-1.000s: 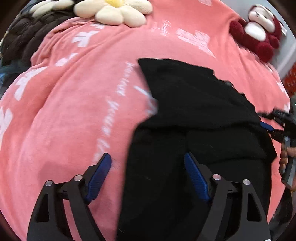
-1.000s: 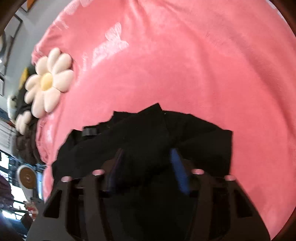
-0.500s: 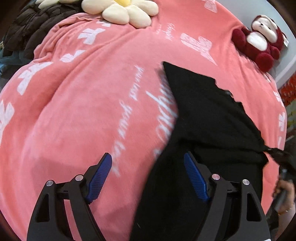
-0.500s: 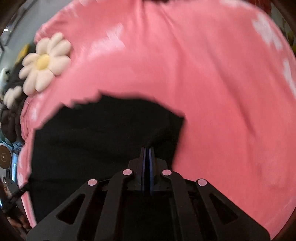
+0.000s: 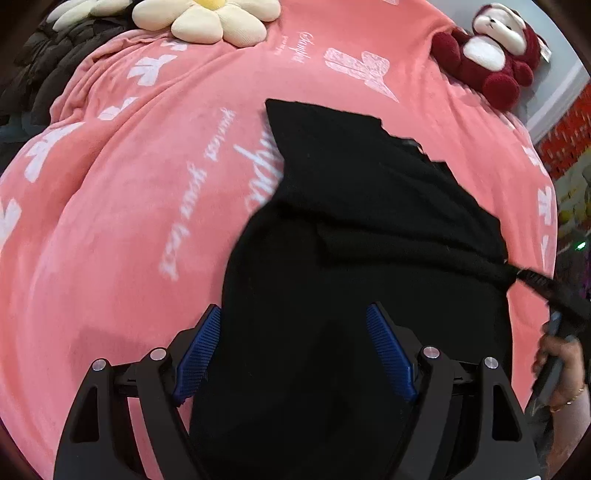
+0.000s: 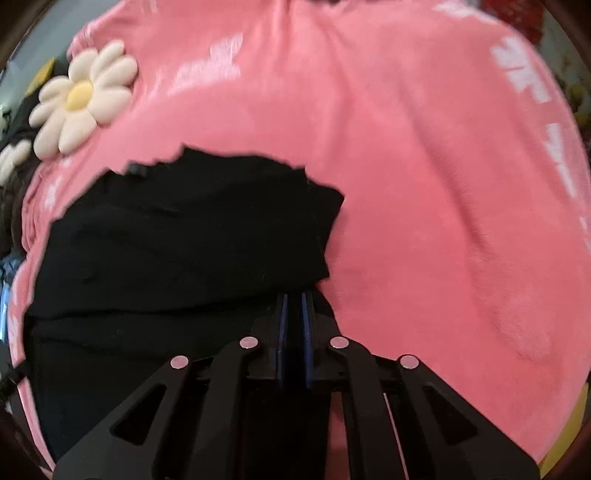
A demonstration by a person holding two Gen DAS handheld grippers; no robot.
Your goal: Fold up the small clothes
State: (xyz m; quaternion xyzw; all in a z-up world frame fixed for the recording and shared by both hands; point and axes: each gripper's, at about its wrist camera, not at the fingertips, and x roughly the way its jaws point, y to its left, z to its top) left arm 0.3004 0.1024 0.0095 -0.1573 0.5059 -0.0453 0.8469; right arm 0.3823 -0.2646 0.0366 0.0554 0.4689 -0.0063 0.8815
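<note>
Shifted black garment [image 5: 369, 229] under left gripper [image 5: 295, 347]

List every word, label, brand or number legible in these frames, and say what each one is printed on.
No text can be read with confidence.
White cursive script on the pink blanket: upside down and smeared, not legible.
Smaller script line beside it: blurred.
Small script near the flower cushion: too small.
Tag on the red plush toy: too small.
Black garment: no print visible.
</note>
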